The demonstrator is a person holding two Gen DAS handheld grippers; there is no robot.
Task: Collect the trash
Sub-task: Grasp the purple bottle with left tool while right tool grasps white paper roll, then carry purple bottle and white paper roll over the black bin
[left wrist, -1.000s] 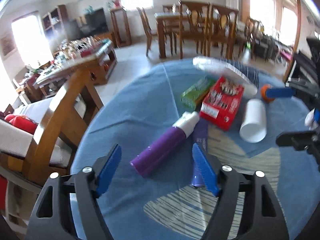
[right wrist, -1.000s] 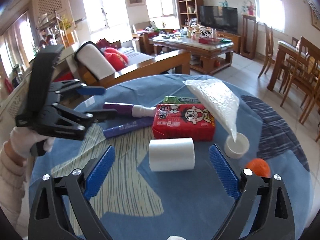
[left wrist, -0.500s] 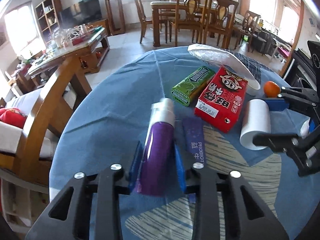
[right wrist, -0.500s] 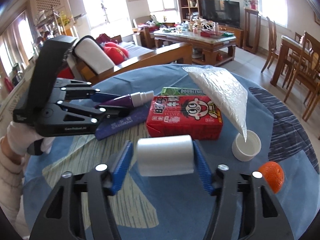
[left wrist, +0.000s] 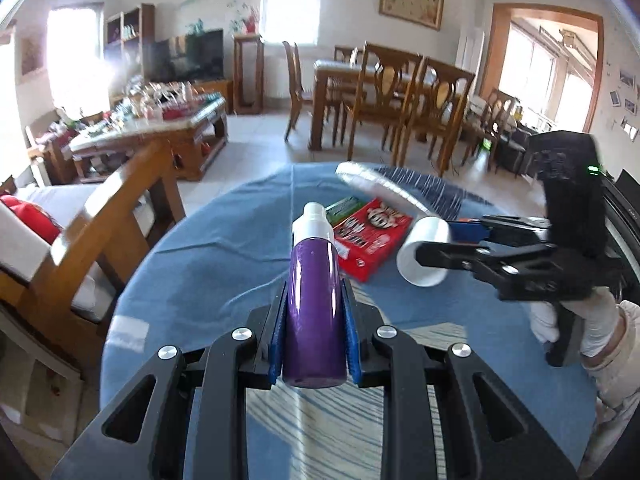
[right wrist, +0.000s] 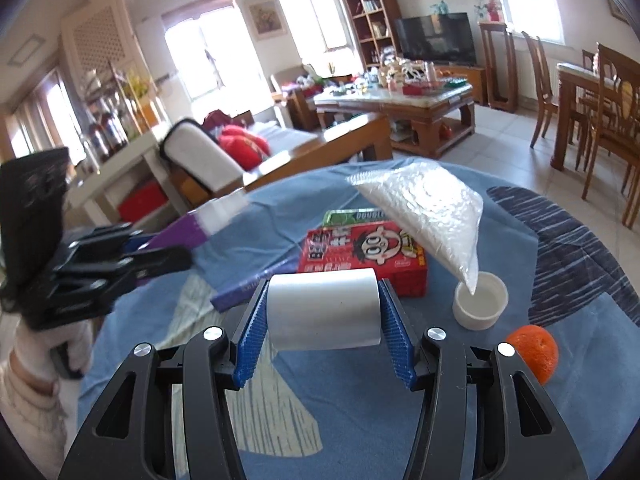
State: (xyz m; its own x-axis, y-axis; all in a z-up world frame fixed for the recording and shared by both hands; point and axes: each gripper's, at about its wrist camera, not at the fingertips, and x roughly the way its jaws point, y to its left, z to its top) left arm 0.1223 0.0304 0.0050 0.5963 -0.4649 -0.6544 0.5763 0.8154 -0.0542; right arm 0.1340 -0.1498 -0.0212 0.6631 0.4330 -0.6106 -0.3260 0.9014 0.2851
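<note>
A small white tub (right wrist: 480, 299) is seen standing upright on the blue tablecloth (right wrist: 360, 412) toward its right edge, with the lower corner of a clear plastic bag (right wrist: 432, 208) dipping into its open mouth; what else it may hold cannot be told. An orange (right wrist: 534, 351) lies just beside the tub, nearer the right edge.

The purple bottle (left wrist: 314, 300) is clamped between the blue pads of the left gripper (left wrist: 314, 320), whose jaws are closed down to the bottle's width. Its long axis runs forward along the fingers, with the white cap (left wrist: 313, 224) pointing away from the camera toward the far edge of the cloth, and it is lifted clear of the cloth.

The white roll (right wrist: 324, 310) is pinched across its ends by the right gripper (right wrist: 324, 328), the jaws being held fairly wide by the roll's length. Its long axis lies crosswise to the fingers, left to right, and it is held above the cloth near the middle.

A red carton (right wrist: 362, 256) lies flat just beyond the roll, with a green pack (right wrist: 352, 216) behind it and a dark purple flat pack (right wrist: 252, 286) to its left.
</note>
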